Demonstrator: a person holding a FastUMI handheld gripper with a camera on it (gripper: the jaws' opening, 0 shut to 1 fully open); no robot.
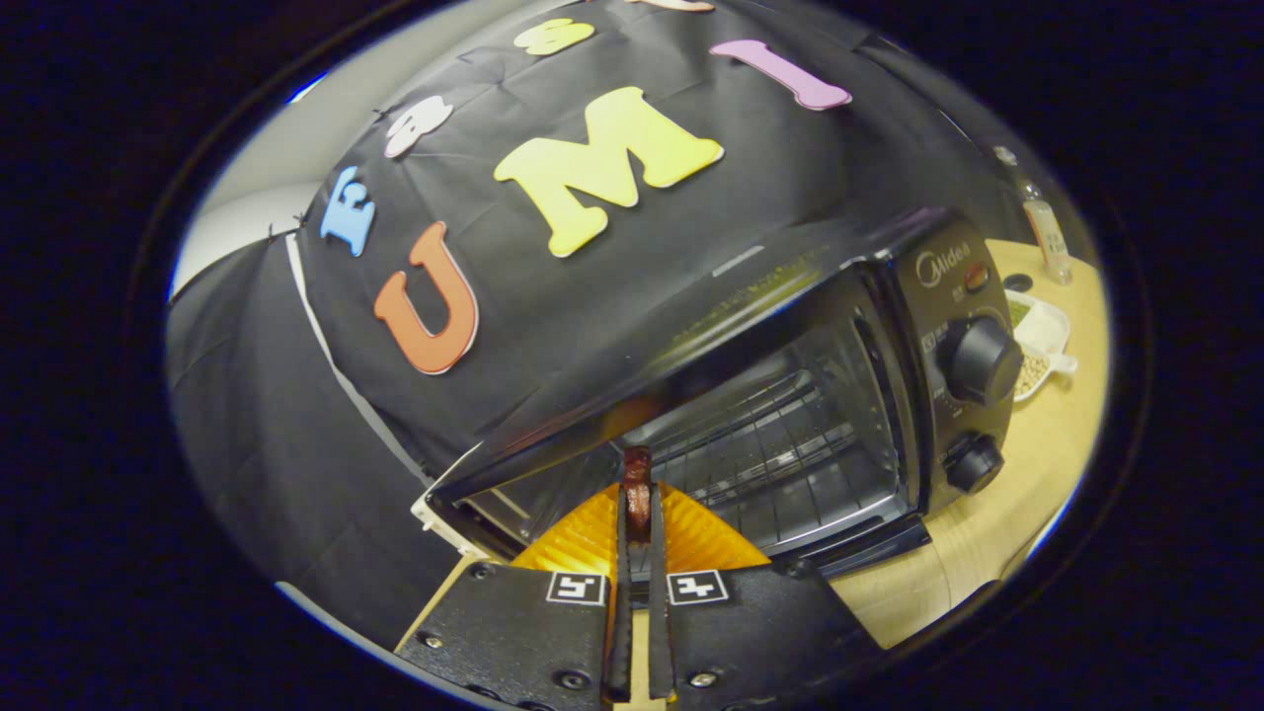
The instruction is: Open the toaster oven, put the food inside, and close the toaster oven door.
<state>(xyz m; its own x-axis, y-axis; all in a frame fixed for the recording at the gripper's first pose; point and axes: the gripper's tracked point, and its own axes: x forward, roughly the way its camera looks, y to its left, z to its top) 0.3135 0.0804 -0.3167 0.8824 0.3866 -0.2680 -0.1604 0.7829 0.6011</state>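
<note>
Jaws pinch one sausage before one open toaster oven.

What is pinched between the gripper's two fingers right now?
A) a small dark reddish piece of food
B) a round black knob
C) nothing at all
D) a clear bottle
A: the gripper has both fingers closed on a small dark reddish piece of food, held just in front of the open toaster oven and its wire rack.
</note>
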